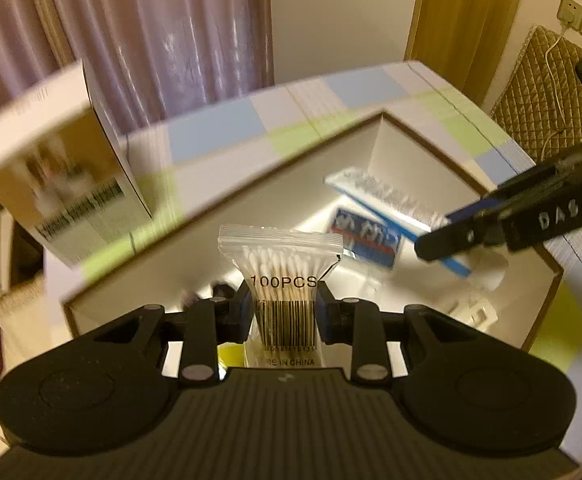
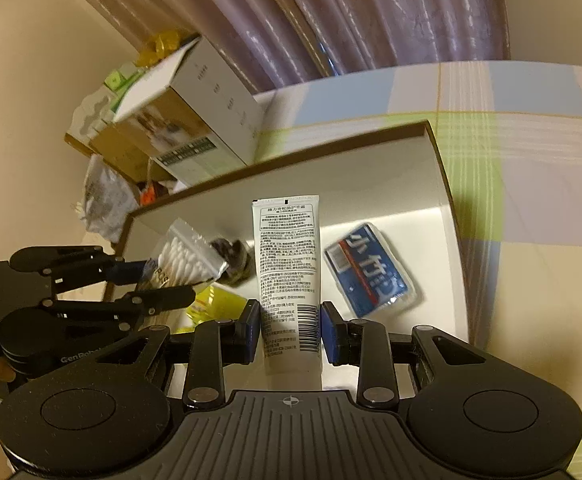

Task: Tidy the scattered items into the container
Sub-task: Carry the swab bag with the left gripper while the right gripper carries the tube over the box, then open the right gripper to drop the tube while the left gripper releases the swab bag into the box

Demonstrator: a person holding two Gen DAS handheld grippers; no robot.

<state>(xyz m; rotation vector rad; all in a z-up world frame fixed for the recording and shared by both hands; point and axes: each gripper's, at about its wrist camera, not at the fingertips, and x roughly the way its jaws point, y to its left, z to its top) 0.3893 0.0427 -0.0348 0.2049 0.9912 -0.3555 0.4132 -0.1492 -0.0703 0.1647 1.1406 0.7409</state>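
At far left, off the table's edge, a heap of cardboard, crumpled plastic bags and green packets [image 2: 103,120] lies against the cream wall. Next to it, on the checked blue, green and white tablecloth [image 2: 531,128], stands a tall white carton with a printed photo and a green label strip [image 2: 183,120], just beside the outer wall of the container and rising above it.

The container is a shallow white box with brown cardboard edges [image 2: 291,156], open at the top. Over its left part hangs the left gripper [image 1: 283,304], blue pads clamped on a clear zip bag of cotton swabs printed "100PCS" [image 1: 281,276], which sticks up between the fingers. In the right wrist view this gripper [image 2: 151,276] and its bag [image 2: 183,256] reach in from the left and cover part of the box floor, where a small dark object [image 2: 233,258], too blurred to name, and a yellow packet [image 2: 215,300] lie under them.

In the middle, the right gripper [image 2: 290,328] has its jaws closed on a white squeeze tube covered in small black print [image 2: 287,264], crimped end pointing away, held above the box interior. In the left wrist view its black finger [image 1: 491,228] crosses in front of the tube [image 1: 391,204].

To the right, a blue plastic-wrapped pack with white and red lettering [image 2: 371,270] rests flat on the box floor, clear of both grippers. Mauve curtains [image 2: 371,12] hang behind the table.
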